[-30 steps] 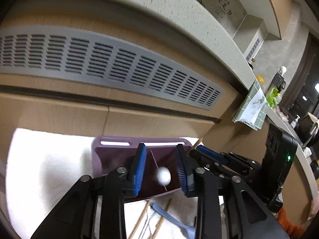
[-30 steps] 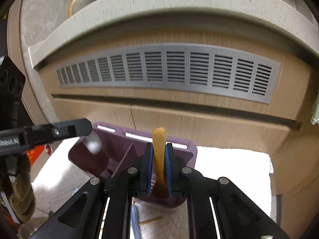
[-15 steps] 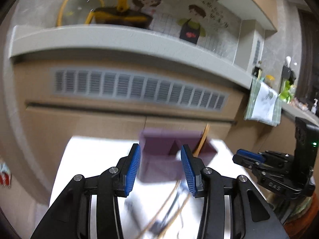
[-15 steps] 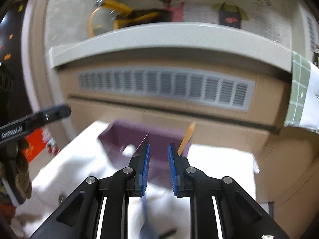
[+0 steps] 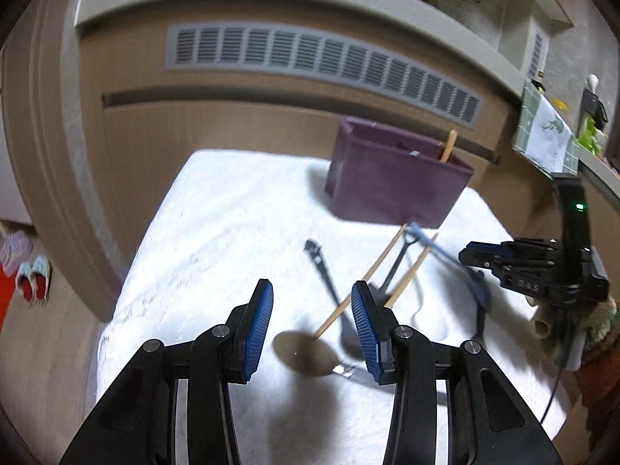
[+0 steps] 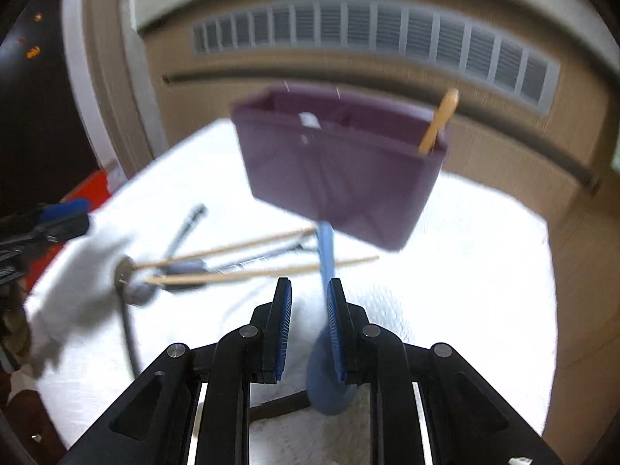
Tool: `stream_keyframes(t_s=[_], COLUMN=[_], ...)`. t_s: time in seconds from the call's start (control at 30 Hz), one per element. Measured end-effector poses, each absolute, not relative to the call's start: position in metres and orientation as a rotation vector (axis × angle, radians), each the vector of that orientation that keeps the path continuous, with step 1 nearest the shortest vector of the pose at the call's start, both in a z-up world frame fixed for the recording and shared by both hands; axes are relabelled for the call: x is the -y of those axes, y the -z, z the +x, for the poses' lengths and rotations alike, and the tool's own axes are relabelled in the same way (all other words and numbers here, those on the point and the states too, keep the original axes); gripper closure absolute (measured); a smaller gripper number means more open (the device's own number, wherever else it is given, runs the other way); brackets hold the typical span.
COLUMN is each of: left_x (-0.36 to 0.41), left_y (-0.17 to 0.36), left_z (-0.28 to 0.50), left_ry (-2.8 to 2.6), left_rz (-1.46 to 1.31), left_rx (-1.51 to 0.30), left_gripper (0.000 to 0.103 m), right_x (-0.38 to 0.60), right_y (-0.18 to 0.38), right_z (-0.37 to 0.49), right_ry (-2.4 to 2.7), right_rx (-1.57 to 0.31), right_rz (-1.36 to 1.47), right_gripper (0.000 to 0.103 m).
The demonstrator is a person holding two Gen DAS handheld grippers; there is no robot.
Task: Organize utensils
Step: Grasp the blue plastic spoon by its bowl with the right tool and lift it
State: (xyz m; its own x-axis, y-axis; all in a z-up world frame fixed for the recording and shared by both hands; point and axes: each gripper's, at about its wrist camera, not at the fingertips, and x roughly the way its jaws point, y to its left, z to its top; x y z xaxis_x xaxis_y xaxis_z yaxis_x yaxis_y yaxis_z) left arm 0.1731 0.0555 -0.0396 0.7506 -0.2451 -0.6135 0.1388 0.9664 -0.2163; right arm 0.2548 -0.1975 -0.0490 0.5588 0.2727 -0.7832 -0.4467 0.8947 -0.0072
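Note:
A purple utensil holder (image 5: 395, 178) stands at the back of the white towel (image 5: 232, 224), with a wooden handle (image 5: 447, 145) sticking out of its right compartment; both show in the right wrist view (image 6: 337, 170) (image 6: 440, 122). Loose on the towel lie two wooden chopsticks (image 5: 372, 271), a dark spoon (image 5: 306, 352), black utensils (image 5: 325, 271) and a blue spoon (image 6: 327, 329). My left gripper (image 5: 312, 325) is open and empty above the dark spoon. My right gripper (image 6: 308, 329) is open and empty, low over the blue spoon, whose handle passes by its right finger.
A wooden cabinet front with a grey vent grille (image 5: 321, 62) rises right behind the towel. The towel's edges drop off at left and front. Slippers (image 5: 33, 279) lie on the floor at left. A green cloth (image 5: 546, 131) hangs at right.
Both grippers have pulled back and down from the holder. The right one let go of the wooden utensil, now standing in the holder. The loose utensils came into view.

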Motion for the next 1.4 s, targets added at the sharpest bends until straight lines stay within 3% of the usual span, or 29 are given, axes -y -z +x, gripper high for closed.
stream_keyframes(t_s=[0.37, 0.47, 0.8, 0.97, 1.4], left_x=[-0.054, -0.052, -0.025, 0.021, 0.07], left_y=[0.047, 0.048, 0.05, 0.042, 0.063], left_z=[0.178, 0.179, 0.199, 0.217, 0.264], left_ry=[0.244, 0.252, 0.338, 0.448, 0.462], left_rz=[-0.161, -0.156, -0.149, -0.006, 0.182], left_rx=[-0.725, -0.734, -0.809, -0.819, -0.922], left_gripper=[0.06, 0.06, 0.061, 0.074, 0.086], right_x=[0.184, 0.191, 0.258, 0.266, 0.276], right_y=[0.076, 0.073, 0.021, 0.006, 0.009], right_z=[0.296, 0.287, 0.211, 0.192, 0.188], right_ry=[-0.396, -0.393, -0.363, -0.357, -0.358], right_rx=[-0.974, -0.969, -0.786, -0.727, -0.698], right_rz=[-0.221, -0.196, 0.038, 0.058, 0.115], right_gripper=[0.085, 0.093, 0.094, 0.094, 0.094])
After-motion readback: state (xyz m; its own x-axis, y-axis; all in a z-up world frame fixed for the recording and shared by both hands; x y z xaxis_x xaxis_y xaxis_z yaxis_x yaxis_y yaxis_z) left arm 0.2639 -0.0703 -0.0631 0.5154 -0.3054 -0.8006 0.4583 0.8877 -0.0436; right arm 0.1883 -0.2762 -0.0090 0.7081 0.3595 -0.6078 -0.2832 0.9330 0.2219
